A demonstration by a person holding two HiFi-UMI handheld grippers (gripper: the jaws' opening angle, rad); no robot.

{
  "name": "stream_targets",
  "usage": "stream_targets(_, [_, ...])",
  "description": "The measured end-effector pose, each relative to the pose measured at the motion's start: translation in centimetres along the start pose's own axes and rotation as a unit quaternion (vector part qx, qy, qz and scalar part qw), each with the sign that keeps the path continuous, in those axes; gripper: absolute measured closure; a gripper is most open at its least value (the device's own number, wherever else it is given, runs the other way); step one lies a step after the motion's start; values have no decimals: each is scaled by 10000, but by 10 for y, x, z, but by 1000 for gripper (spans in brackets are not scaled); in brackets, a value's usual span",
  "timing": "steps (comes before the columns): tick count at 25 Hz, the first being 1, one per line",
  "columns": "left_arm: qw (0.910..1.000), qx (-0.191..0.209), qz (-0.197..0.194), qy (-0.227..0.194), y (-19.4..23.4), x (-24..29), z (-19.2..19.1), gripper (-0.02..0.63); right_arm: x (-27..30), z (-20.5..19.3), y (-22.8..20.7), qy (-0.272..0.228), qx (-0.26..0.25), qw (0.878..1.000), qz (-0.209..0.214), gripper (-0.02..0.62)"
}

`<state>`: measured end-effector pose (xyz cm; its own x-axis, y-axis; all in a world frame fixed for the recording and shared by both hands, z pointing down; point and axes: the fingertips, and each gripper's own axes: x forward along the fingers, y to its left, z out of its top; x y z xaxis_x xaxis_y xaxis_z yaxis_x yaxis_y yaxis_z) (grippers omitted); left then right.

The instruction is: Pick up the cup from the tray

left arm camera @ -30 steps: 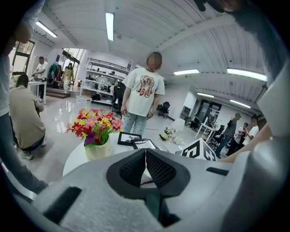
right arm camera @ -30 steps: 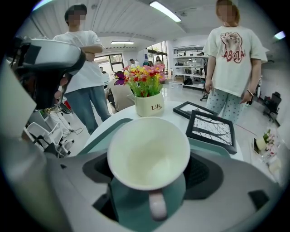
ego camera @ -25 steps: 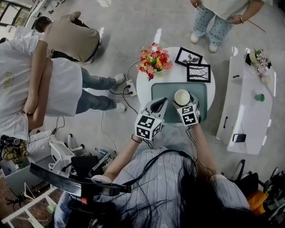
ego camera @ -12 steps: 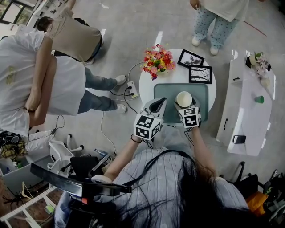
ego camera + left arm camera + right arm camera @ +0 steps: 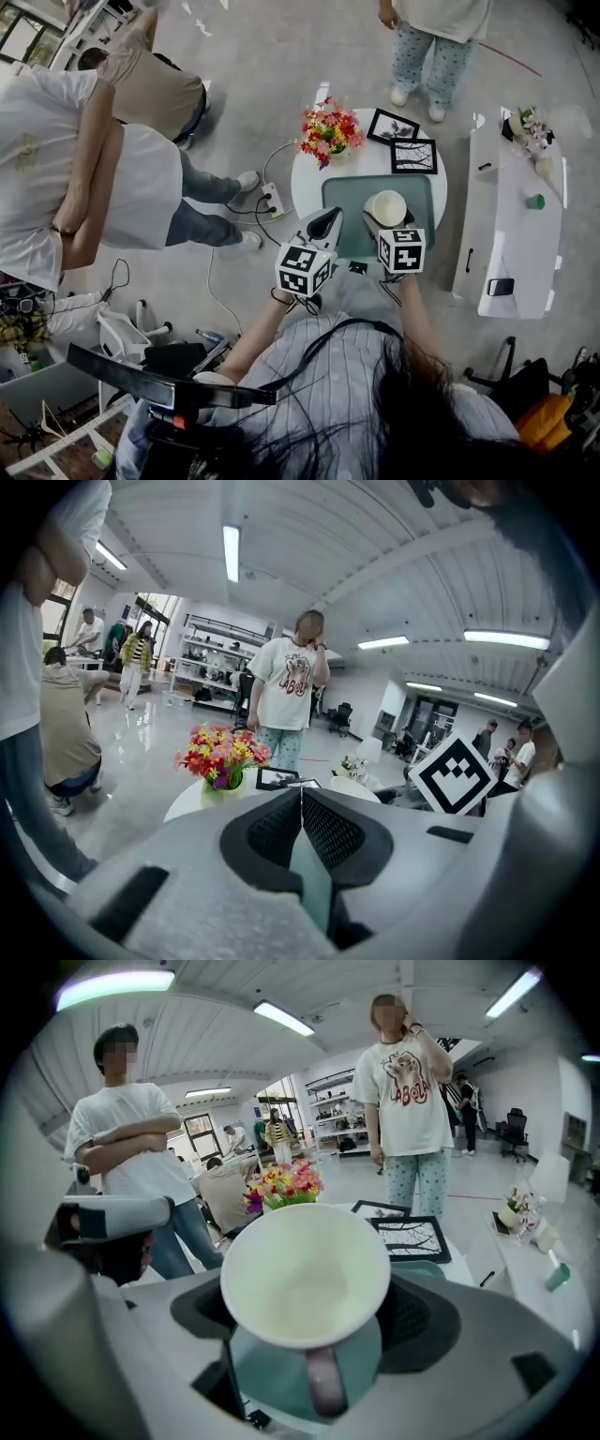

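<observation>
1. At the far left, a person in a white shirt (image 5: 66, 169) stands near a crouching person in tan (image 5: 150, 84).
2. The left gripper (image 5: 330, 217) hangs over the near-left edge of the round table (image 5: 307, 178). Its jaws are pressed together with nothing between them.
3. Flowers (image 5: 328, 131) stand on the table's far-left side.
4. A teal tray (image 5: 342, 199) lies on the near half of the table.
5. The white cup (image 5: 385, 206) sits over the right part of the tray, clamped between the jaws of the right gripper (image 5: 389, 225), one jaw on each side. It is empty, and its handle points back toward the gripper. Whether its base touches the tray cannot be told.
6. Two black frames (image 5: 394, 125) (image 5: 413, 156) lie flat just behind the tray.
7. A person in patterned trousers (image 5: 422, 52) stands beyond the table.
8. A white cabinet (image 5: 506, 234) stands to the right, apart from the table.
</observation>
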<state>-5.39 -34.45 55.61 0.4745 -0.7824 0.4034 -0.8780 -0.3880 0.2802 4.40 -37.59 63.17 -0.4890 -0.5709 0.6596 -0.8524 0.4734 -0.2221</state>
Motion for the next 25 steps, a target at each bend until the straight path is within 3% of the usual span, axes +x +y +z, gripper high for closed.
stream_targets(11, [9990, 184, -326, -226, -19, -55, -5, 591, -64, 6, 43, -424, 196, 9985, -286, 196])
stream_targets(25, [9976, 143, -507, -445, -20, -152, -37, 591, -120, -30, 135, -854, 415, 9950, -298, 195])
